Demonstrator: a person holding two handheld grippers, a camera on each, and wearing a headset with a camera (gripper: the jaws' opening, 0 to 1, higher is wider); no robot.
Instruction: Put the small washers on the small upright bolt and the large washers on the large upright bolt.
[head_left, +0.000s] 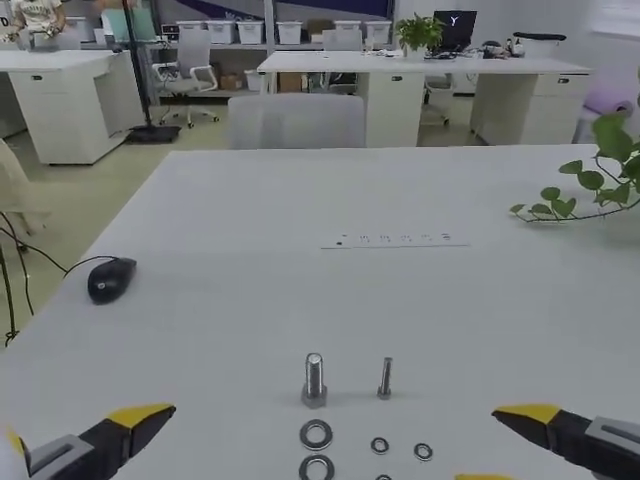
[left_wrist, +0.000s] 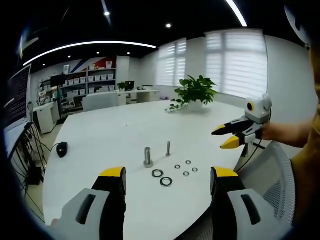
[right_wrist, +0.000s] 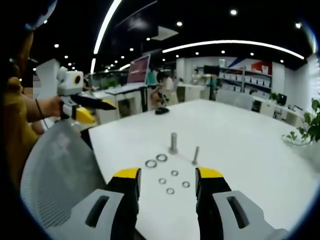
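1. Looking over the white table (head_left: 300, 220), we see the whole job laid out ahead of both claws, in the stretch between them.
2. We've got the left claw (right_wrist: 103, 113) held up off the near edge, jaws spread apart and gripping nothing.
3. Same for the right claw (left_wrist: 219, 139): it is raised clear of the tabletop, its jaws parted with nothing between them.
4. Out ahead of both claws the large bolt (head_left: 314, 380) stands upright on its head, its shank bare, on the left claw's side of the pair.
5. Just beside it, toward the right claw, the small bolt (head_left: 385, 378) is upright too and also bare.
6. We spot two large washers (head_left: 316, 435) lying flat, one behind the other, on the claws' side of the large bolt and close to it but not touching.
7. We count four small washers (right_wrist: 174, 173) scattered flat in a loose cluster on the claws' side of the small bolt, apart from one another and nearer the right claw.
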